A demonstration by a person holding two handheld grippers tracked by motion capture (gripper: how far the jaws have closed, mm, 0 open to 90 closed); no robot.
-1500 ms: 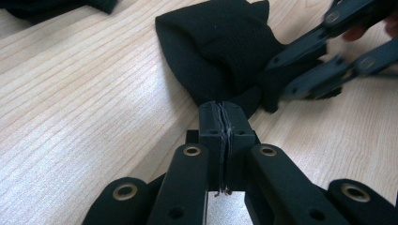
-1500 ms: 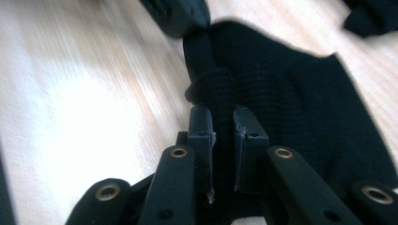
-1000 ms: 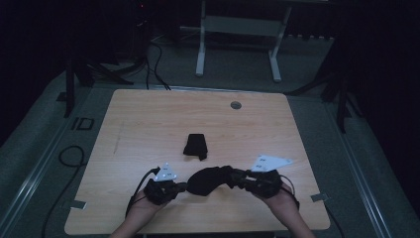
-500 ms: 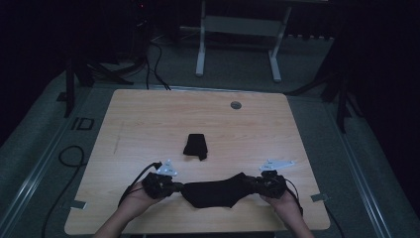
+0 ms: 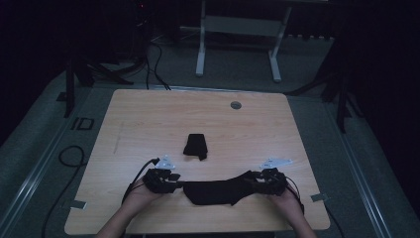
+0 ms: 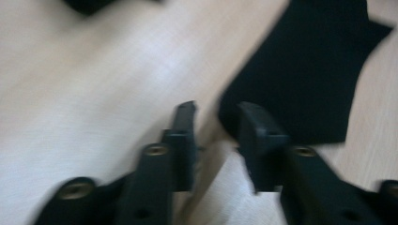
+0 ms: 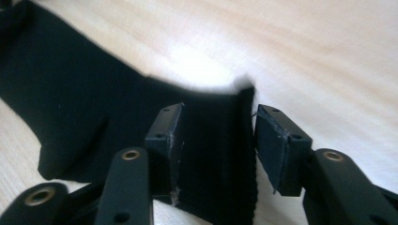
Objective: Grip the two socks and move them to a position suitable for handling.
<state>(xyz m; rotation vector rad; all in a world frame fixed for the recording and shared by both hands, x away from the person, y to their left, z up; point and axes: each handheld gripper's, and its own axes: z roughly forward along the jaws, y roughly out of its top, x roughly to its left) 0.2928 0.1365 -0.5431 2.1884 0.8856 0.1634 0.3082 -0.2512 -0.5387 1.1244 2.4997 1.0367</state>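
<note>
A black cloth (image 5: 214,191) lies stretched flat along the near edge of the wooden table (image 5: 148,114), plain and unmarked. My left gripper (image 6: 215,123) is spread, just off its end. My right gripper (image 7: 213,124) is spread around its other end. A second, folded black cloth (image 5: 195,146) lies farther off, mid-table.

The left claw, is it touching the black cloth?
Apart. In the left gripper view, the left claw stands open with bare wood between its jaws, and the black cloth edge lies just past the jaw tips, not pinched.
</note>
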